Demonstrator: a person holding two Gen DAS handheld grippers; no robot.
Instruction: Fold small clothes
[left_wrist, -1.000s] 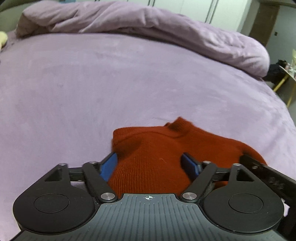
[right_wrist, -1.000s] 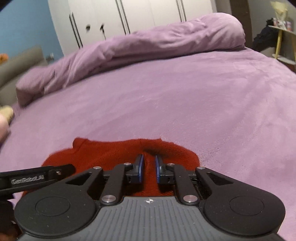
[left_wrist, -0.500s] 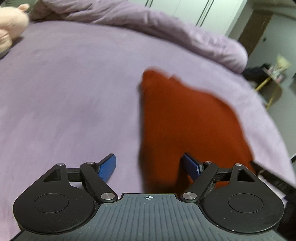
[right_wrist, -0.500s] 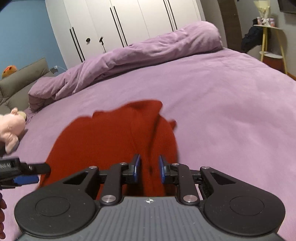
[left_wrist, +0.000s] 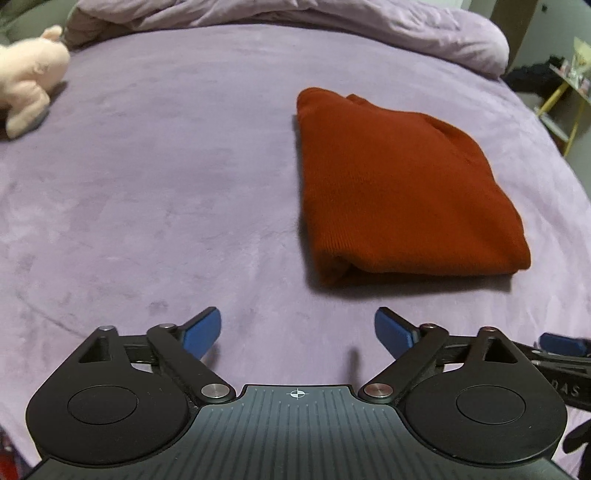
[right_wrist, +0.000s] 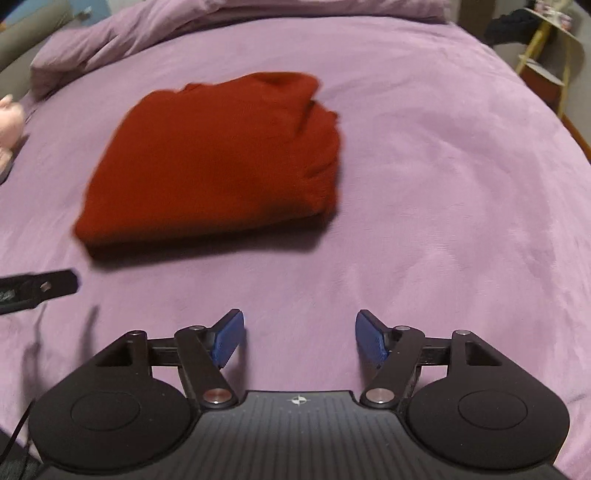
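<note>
Looking at the soft, thick, folded red knit sweater (left_wrist: 402, 184) lying on the purple bed cover (left_wrist: 166, 184), I see my left gripper (left_wrist: 297, 330) and right gripper (right_wrist: 299, 338) opening with nothing between them, and I would pinch its floppy near edge.

I see a rust-red sweater (left_wrist: 399, 184) of fine ribbed knit, matt. The bed (left_wrist: 166, 184) wears soft, velvety lilac cloth. My left tool (left_wrist: 297, 330) looks matt black plastic, with blue pads (left_wrist: 205, 328) and shiny metal rivets.
</note>
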